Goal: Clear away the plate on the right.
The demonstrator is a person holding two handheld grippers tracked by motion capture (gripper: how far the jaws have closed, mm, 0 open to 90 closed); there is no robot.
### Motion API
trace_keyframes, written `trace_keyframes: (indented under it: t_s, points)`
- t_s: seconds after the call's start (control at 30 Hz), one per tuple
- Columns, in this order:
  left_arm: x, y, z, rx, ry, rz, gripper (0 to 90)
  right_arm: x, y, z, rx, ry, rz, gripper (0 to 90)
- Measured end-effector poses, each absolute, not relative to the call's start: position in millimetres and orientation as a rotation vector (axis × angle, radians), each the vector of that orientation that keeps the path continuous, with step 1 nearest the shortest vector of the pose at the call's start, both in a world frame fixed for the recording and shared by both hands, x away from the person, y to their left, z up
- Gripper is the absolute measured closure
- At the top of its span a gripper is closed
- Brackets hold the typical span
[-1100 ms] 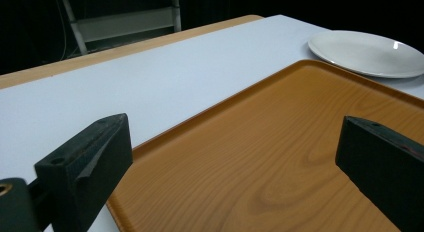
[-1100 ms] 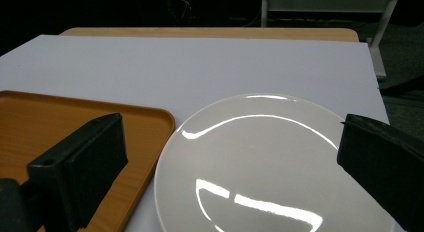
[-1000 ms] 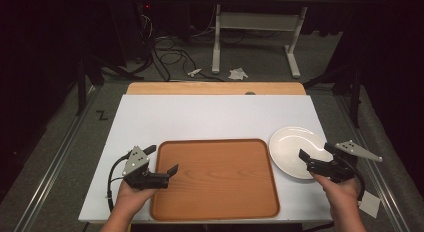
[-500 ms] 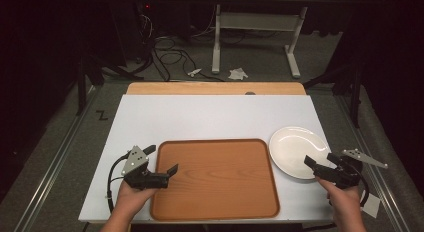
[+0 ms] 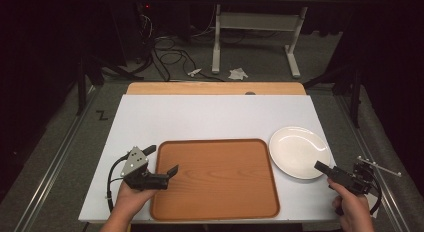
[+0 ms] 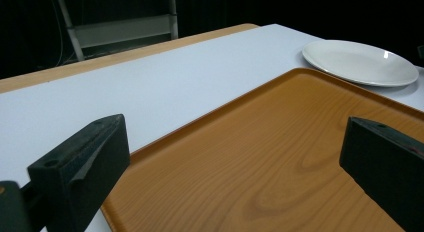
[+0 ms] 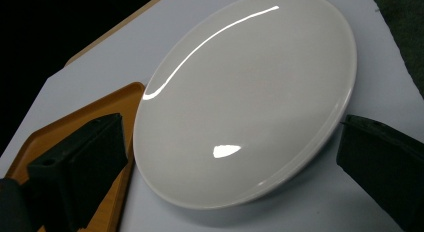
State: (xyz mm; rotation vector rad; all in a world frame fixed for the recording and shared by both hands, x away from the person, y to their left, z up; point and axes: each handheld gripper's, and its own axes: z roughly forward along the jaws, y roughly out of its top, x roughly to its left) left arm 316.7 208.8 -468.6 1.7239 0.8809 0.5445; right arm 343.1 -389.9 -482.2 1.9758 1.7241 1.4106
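Observation:
An empty brown wooden tray (image 5: 215,179) lies at the near middle of the white table top (image 5: 215,117). A bare white plate (image 5: 299,152) rests just right of it. My left gripper (image 5: 161,160) hovers over the tray's left rim, open; in the left gripper view the tray (image 6: 280,157) spreads between its wide-apart jaws (image 6: 232,142) and the plate (image 6: 360,62) lies beyond. My right gripper (image 5: 322,168) sits at the plate's near right edge, rolled on its side. In the right gripper view its jaws (image 7: 230,137) stand open astride the plate (image 7: 250,92), with the tray corner (image 7: 107,107) at the left.
A bare wooden strip (image 5: 215,88) borders the table's far edge. Beyond it are the floor, loose cables (image 5: 165,57) and a white stand (image 5: 255,27). The far half of the white table top holds nothing.
The right gripper has drawn back a little toward the near right off the plate's rim and rolled over. The left gripper has stayed put.

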Motion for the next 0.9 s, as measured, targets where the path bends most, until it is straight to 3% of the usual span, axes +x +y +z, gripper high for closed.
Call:
trace_keyframes:
  t_s: [0.9]
  points:
    - [315, 207, -469, 1.74, 0.858, 0.54, 0.4, 353, -401, -505, 2.233, 1.642, 1.577, 2.0]
